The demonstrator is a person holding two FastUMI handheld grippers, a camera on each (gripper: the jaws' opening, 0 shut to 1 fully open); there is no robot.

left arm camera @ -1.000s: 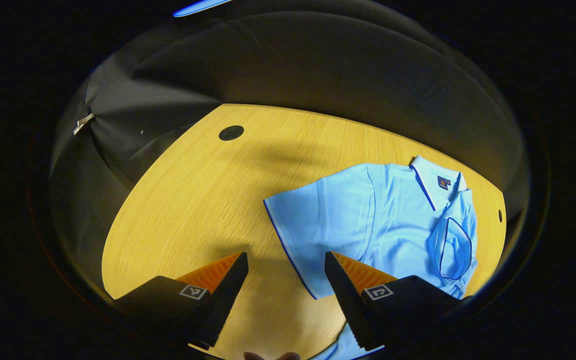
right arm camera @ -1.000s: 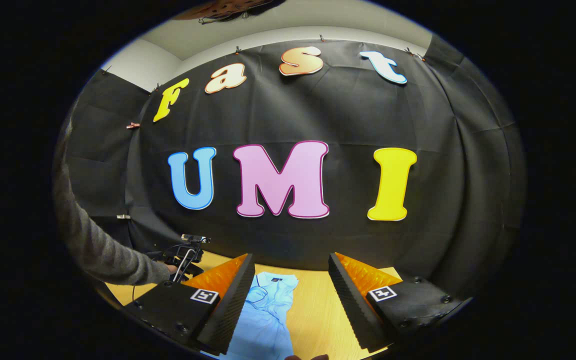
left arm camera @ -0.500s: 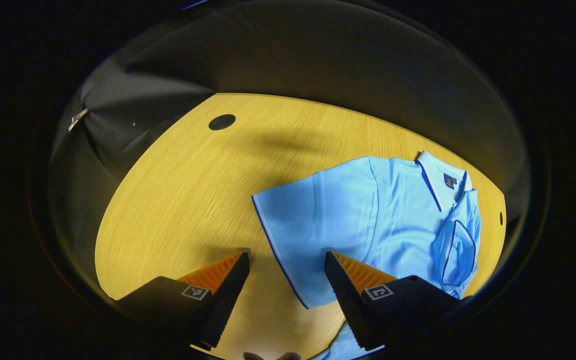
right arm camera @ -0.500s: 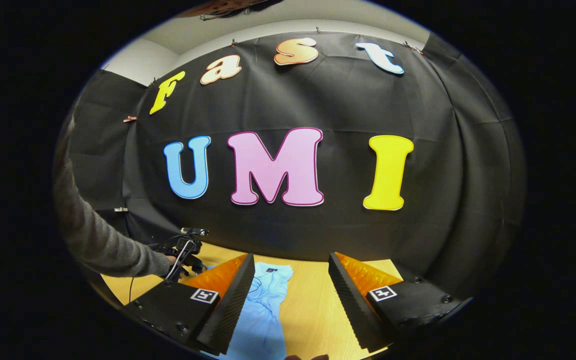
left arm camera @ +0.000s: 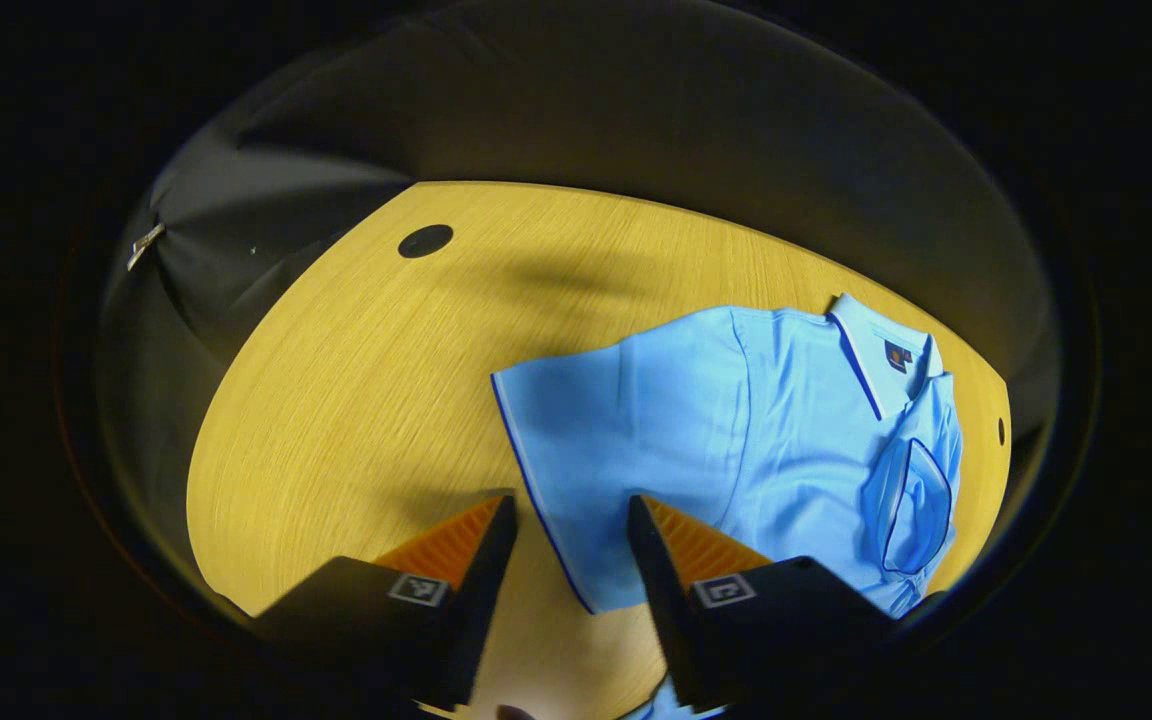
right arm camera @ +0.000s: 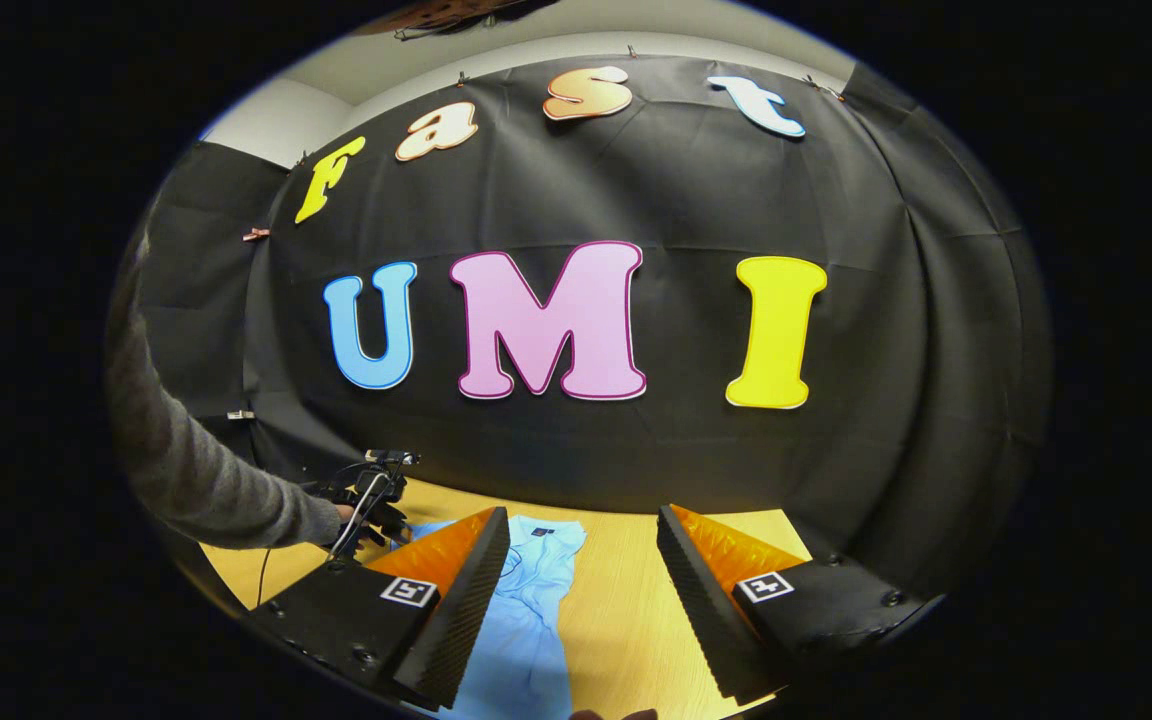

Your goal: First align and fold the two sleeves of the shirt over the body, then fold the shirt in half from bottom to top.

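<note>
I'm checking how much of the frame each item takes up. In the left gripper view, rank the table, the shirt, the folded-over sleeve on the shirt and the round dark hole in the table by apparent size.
1. Table
2. Shirt
3. Folded-over sleeve
4. Round dark hole, far from the camera, so it looks smaller still.

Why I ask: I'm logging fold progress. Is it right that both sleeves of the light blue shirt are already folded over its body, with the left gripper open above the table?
Not quite. In the left gripper view one sleeve is spread flat on the table; the other sleeve lies folded over the light blue shirt. The left gripper is open.
</note>
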